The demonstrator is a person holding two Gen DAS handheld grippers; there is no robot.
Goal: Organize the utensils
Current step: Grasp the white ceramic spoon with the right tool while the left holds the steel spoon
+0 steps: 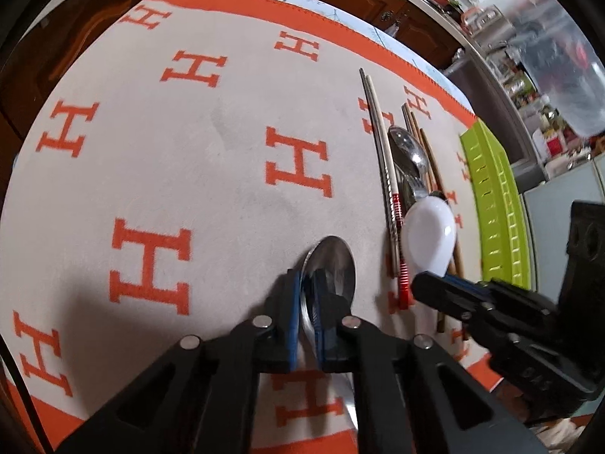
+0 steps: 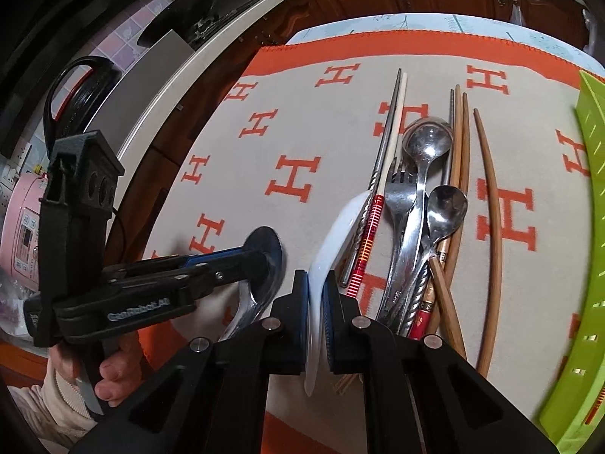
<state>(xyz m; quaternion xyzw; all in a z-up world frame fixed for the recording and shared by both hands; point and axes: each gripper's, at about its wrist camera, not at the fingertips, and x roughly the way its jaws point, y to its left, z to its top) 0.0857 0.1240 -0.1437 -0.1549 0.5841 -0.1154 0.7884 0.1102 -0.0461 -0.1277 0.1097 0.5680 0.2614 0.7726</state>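
Note:
My left gripper (image 1: 308, 283) is shut on a large metal spoon (image 1: 334, 259), whose bowl stands on edge between the blue pads above the cloth. The right wrist view shows this gripper (image 2: 264, 261) and that spoon (image 2: 264, 238) at the left. My right gripper (image 2: 315, 283) is shut on a white ceramic spoon (image 2: 329, 242), pads pressing its handle. Seen from the left wrist, the white spoon (image 1: 427, 234) has my right gripper (image 1: 427, 283) at its near end. Beside it lies a pile: fork (image 2: 399, 193), metal spoons (image 2: 427, 140), red-banded metal chopsticks (image 2: 368, 242) and wooden chopsticks (image 2: 491, 227).
A lime-green slotted tray (image 2: 590, 227) (image 1: 495, 204) lies at the cloth's right edge. The grey cloth (image 1: 189, 170) with orange H marks covers the table. A person's hand (image 2: 113, 374) holds the left gripper's handle. Wooden cabinets and a kitchen counter stand behind.

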